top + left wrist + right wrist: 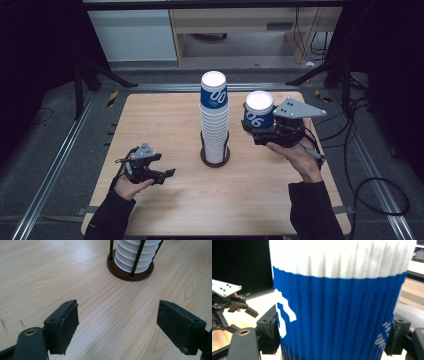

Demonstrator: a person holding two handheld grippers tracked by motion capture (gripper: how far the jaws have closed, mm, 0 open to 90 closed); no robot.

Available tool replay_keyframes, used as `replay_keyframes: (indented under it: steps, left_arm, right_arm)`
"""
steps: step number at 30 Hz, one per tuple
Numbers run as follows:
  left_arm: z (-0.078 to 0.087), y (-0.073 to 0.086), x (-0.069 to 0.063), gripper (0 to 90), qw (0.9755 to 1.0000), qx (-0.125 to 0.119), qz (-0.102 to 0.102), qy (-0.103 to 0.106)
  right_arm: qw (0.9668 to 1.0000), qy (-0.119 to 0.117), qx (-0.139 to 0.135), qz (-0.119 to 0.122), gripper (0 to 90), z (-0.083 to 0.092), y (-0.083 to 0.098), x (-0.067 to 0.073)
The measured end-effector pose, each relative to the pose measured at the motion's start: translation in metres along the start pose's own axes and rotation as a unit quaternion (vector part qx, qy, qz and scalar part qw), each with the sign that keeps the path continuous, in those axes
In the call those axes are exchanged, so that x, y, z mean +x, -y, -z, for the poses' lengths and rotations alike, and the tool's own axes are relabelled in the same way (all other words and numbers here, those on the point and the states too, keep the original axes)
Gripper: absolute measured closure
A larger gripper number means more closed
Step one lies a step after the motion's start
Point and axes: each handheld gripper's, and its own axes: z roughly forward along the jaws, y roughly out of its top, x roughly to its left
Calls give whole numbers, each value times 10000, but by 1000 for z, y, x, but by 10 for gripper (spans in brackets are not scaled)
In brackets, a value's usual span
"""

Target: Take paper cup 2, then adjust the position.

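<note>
While gripper views crop it, cup stack towers

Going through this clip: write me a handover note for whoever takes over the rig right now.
Right gripper: shut on one blue-and-white cup, upside down, held above the table's right half.
Left gripper: open, empty, low over the near-left of the table.
Cup stack: upside down in its rod holder, mid-table.
Done: one cup is off the stack.
Left: probably set it down, then carry on with the stack.
</note>
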Motion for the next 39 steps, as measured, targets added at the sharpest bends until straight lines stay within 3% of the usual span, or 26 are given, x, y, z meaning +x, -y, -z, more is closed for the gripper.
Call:
replay_keyframes:
  steps: [8,19,28,39]
  left_arm:
    - [1,-1,-3,171,10000,-35,-47,53]
    - [3,-4,-6,176,9999,-58,-104,101]
    - [5,-7,-11,175,9996,-75,-185,223]
    - [7,-12,-21,182,9984,-41,-388,419]
  right_arm:
    - [9997,-212,129,51,208,-3,18,6]
    - [9959,-841,308,125,208,-10,49,14]
    - [9887,-1389,497,268,207,-19,68,21]
    - [9762,-1903,842,612,207,-34,77,33]
